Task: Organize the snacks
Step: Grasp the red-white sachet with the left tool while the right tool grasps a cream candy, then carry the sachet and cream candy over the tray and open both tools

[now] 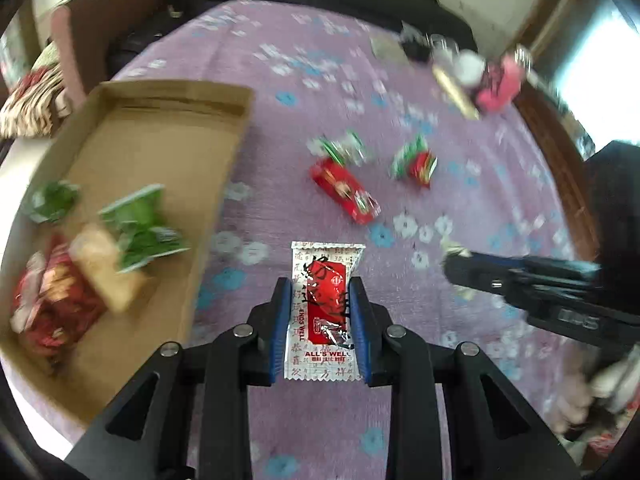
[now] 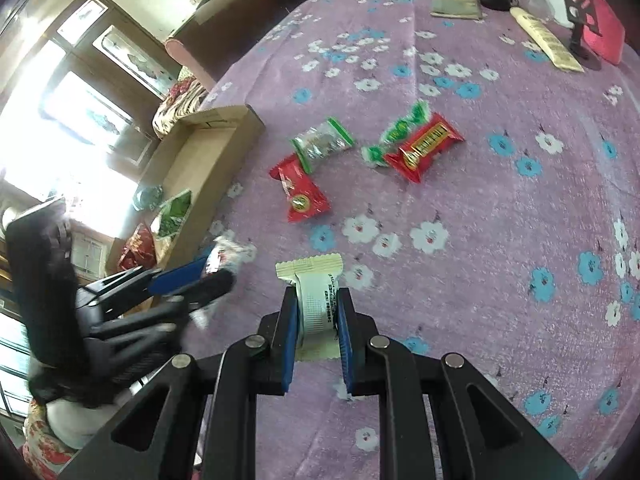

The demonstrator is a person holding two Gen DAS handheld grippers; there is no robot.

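Left gripper (image 1: 320,320): fingers clamped on red-white packet (image 1: 325,280)
Right gripper (image 2: 318,328): fingers clamped on cream packet (image 2: 314,292)
Box (image 1: 224,152): holds snacks (image 1: 100,248)
Table (image 2: 480,240): four loose packets (image 2: 304,192)

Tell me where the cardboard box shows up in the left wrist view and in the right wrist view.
Left wrist view: the cardboard box fills the left side, open, with several snacks inside.
Right wrist view: the cardboard box sits left of centre, beyond the left gripper.
Shared landmark: the red snack packet lying on the purple floral tablecloth, to the right of the box in both views.
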